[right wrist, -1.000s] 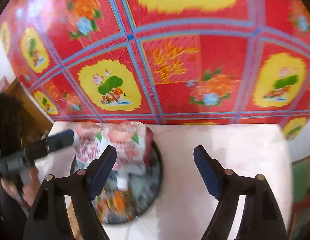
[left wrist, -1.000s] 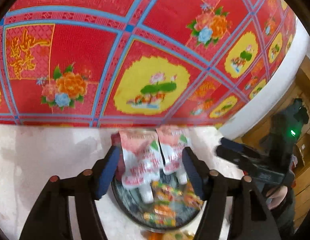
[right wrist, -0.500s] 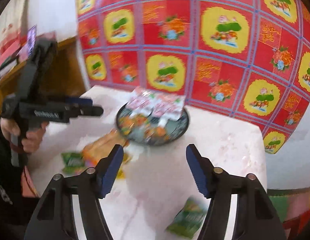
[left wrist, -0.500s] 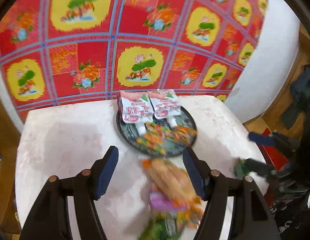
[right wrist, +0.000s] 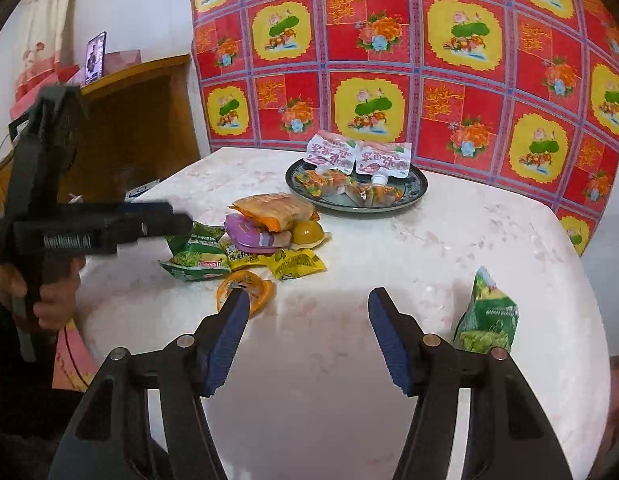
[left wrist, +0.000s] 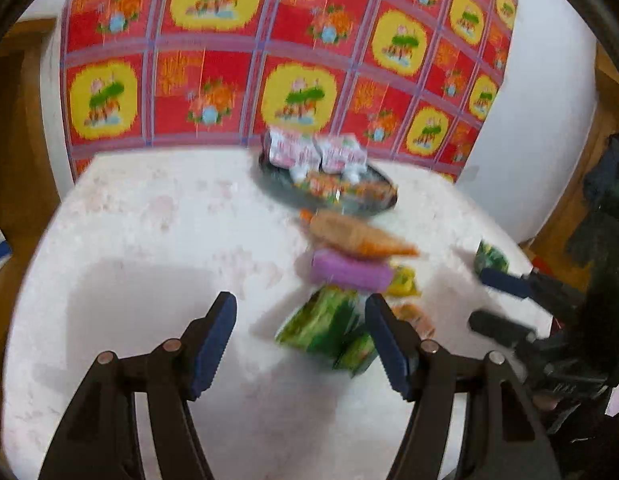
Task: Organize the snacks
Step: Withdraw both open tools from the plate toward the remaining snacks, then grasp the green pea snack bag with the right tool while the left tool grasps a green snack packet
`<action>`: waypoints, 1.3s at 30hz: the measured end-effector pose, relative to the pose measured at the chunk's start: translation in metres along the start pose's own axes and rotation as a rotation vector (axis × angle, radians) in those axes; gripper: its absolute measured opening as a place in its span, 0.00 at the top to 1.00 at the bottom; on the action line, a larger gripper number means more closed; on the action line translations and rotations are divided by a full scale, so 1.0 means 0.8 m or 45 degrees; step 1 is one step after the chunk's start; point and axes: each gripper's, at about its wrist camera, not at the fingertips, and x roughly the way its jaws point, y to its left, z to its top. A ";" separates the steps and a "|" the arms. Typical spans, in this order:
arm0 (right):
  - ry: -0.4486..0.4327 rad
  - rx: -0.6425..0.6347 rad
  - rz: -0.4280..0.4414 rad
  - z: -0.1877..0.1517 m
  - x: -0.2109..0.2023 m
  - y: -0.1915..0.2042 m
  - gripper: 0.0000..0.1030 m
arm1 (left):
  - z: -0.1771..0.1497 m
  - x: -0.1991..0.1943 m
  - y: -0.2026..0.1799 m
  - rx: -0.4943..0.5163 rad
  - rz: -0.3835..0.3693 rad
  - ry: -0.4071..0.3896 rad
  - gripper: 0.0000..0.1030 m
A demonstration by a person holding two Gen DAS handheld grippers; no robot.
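A dark round plate (right wrist: 417,192) at the back of the white table holds two pink-white spout pouches (right wrist: 357,156) and small orange-green packets (right wrist: 349,188); it also shows blurred in the left wrist view (left wrist: 349,206). A loose pile lies in front of it: an orange bag (right wrist: 275,210), a purple pack (right wrist: 253,236), green packets (right wrist: 197,252), yellow packets (right wrist: 297,262), an orange jelly cup (right wrist: 257,284). A green packet (right wrist: 489,316) lies alone at the right. My left gripper (left wrist: 301,340) is open and empty above the table. My right gripper (right wrist: 305,336) is open and empty.
The white marble-look table (right wrist: 349,360) stands against a wall hung with a red and yellow flowered cloth (right wrist: 389,60). A wooden cabinet (right wrist: 137,120) stands to the left. The left gripper and the hand holding it (right wrist: 89,232) hang over the table's left edge.
Both grippers have pulled back from the plate toward the table's near edge. The pouches that were between the left fingers now lie on the plate. The loose pile has come into view.
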 end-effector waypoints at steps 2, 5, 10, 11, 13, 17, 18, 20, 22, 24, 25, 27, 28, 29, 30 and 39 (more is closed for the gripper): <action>0.001 0.007 0.008 -0.005 0.002 0.000 0.38 | -0.002 0.008 0.005 -0.060 -0.050 0.034 0.27; 0.043 0.008 0.015 -0.009 0.008 0.000 0.38 | 0.002 0.007 0.007 -0.080 -0.027 0.048 0.27; 0.062 -0.020 -0.011 -0.009 0.007 0.002 0.38 | 0.012 -0.008 0.005 -0.088 0.021 0.006 0.27; 0.055 -0.024 -0.021 -0.009 0.006 0.002 0.38 | 0.015 -0.014 0.003 -0.085 0.017 -0.006 0.27; 0.046 -0.007 -0.020 -0.010 0.002 -0.001 0.38 | 0.018 -0.024 -0.001 -0.075 -0.006 -0.033 0.27; 0.033 0.013 -0.019 -0.012 -0.004 -0.006 0.44 | 0.016 -0.041 -0.008 -0.064 -0.044 -0.081 0.27; 0.020 0.012 -0.035 -0.012 -0.007 -0.007 0.46 | 0.015 -0.041 -0.010 -0.066 -0.052 -0.075 0.27; -0.035 0.026 -0.067 -0.012 -0.020 -0.012 0.47 | 0.011 -0.035 -0.013 -0.067 -0.073 -0.052 0.27; -0.109 0.053 -0.068 -0.012 -0.037 -0.020 0.47 | 0.010 -0.020 -0.018 -0.062 -0.090 -0.010 0.27; -0.177 0.092 -0.086 -0.011 -0.054 -0.028 0.47 | 0.010 -0.003 -0.024 -0.039 -0.088 0.033 0.27; -0.225 0.113 -0.105 -0.011 -0.065 -0.032 0.47 | 0.011 0.003 -0.025 -0.032 -0.084 0.045 0.27; -0.312 0.131 -0.155 -0.012 -0.086 -0.041 0.47 | 0.011 0.019 -0.023 -0.046 -0.064 0.078 0.27; -0.360 0.135 -0.197 -0.014 -0.097 -0.047 0.47 | 0.010 0.025 -0.019 -0.065 -0.049 0.096 0.29; -0.391 0.140 -0.236 -0.015 -0.105 -0.053 0.47 | 0.008 0.033 -0.014 -0.101 -0.036 0.129 0.32; -0.407 0.146 -0.273 -0.016 -0.111 -0.060 0.47 | 0.007 0.031 -0.012 -0.104 -0.033 0.091 0.34; -0.251 0.257 -0.302 -0.019 -0.093 -0.108 0.44 | -0.009 0.007 0.018 -0.213 -0.061 0.063 0.56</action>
